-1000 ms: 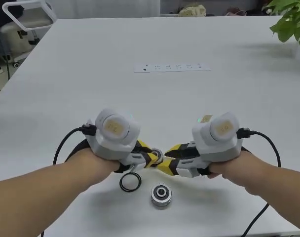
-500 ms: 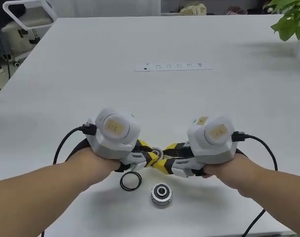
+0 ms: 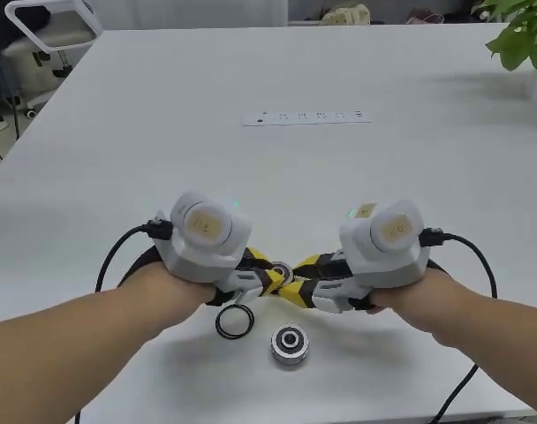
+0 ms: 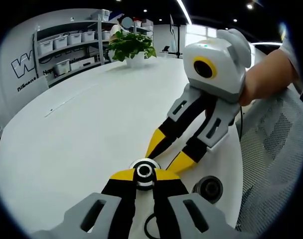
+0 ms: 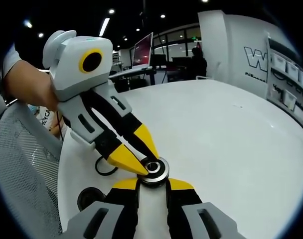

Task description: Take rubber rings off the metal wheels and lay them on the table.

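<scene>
Meeting at the lower centre of the head view, the left tool (image 3: 270,282) and the right tool (image 3: 298,288) point their yellow tips at each other. A metal wheel (image 3: 283,276) sits between them, over the white tabletop (image 3: 277,177). Seen from the left gripper view, the left tool's two jaws stand close on either side of that wheel and clamp it. The right tool's jaws come in from the upper right of that view, slightly parted, with their tips at the wheel's edge; whether they pinch it cannot be told. The right gripper view shows a dark band around the wheel's rim. A loose black rubber ring (image 3: 234,321) lies flat on the tabletop just below the left tool in the head view. A second metal wheel (image 3: 290,344) lies face up to the ring's right, near the bottom edge and apart from it. A white power strip (image 3: 306,117) lies well apart near the upper centre, and a green plant (image 3: 521,35) occupies the upper right corner.
</scene>
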Available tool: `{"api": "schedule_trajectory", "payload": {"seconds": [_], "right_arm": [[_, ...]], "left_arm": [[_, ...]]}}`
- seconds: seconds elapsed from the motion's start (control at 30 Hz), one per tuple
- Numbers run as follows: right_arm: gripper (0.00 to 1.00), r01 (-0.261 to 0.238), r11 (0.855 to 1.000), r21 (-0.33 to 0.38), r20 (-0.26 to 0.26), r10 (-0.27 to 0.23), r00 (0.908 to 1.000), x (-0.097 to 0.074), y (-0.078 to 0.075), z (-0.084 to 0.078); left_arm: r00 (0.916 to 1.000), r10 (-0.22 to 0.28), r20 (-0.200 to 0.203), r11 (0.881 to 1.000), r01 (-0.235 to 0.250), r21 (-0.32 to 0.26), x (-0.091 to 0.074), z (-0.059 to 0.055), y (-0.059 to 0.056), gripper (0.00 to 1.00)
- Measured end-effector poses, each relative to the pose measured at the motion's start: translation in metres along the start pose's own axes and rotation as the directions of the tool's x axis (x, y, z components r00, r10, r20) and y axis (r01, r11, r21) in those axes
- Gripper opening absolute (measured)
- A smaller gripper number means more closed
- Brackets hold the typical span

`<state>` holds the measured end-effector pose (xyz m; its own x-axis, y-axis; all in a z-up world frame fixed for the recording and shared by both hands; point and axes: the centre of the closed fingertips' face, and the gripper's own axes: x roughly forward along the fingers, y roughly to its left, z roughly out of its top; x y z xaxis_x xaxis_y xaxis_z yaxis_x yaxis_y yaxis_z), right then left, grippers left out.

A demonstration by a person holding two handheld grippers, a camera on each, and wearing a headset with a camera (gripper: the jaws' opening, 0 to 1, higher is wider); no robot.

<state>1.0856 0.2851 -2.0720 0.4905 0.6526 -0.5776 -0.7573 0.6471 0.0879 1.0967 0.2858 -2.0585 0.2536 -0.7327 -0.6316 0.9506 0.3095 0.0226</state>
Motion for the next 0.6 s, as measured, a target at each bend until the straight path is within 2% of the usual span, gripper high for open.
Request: {"api": "schedule_trajectory", "payload": {"seconds": [0.2,0.6], "right_arm": [[0.13,-0.011,1.0,0.019,-0.002,0.011,0.9999,-0.0024,-0.0003,-0.0019],[0.1,-0.012,0.999,0.037,-0.006,0.012,0.9999,-0.0031,0.0002,-0.0021]], "left_arm": [[1.0,0.004,0.002,1.0,-0.004,-0.002,-0.0001,0.0,0.0004,0.08],[1.0,0.003,-0.002,1.0,-0.003,-0.004,-0.0003,0.0001,0.0005,0.08]]}}
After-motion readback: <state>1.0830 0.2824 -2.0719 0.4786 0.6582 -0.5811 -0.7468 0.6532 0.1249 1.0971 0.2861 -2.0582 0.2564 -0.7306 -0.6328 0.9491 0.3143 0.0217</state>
